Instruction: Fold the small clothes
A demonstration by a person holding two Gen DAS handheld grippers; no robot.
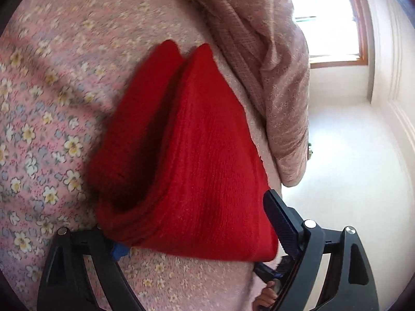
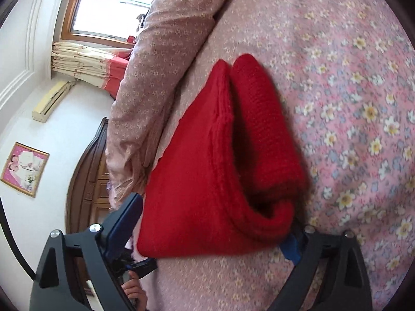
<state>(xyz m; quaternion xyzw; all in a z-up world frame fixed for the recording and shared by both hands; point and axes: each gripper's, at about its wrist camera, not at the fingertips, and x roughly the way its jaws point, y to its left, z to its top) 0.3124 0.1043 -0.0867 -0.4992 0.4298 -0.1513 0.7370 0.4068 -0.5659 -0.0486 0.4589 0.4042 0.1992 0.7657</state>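
A red knitted garment [image 1: 194,142] lies folded double on the flowered bed sheet [image 1: 52,103], its fold open towards the camera. My left gripper [image 1: 197,225] is open and straddles the near edge of the garment. One blue pad [image 1: 118,250] peeks out from under the cloth, and the other finger [image 1: 278,217] stands clear at its side. The right wrist view shows the same red garment [image 2: 207,168] from the other end. My right gripper [image 2: 215,225] is open around that edge, with one finger [image 2: 127,215] beside the cloth and a blue pad [image 2: 291,250] under it.
A bunched pinkish quilt [image 1: 272,64] [image 2: 145,77] lies along the bed just beyond the garment. Past it are a bright window [image 1: 324,20] [image 2: 109,7], white walls, a wooden headboard [image 2: 88,181] and a framed picture [image 2: 24,168]. A person's hand [image 2: 132,292] shows at the grip.
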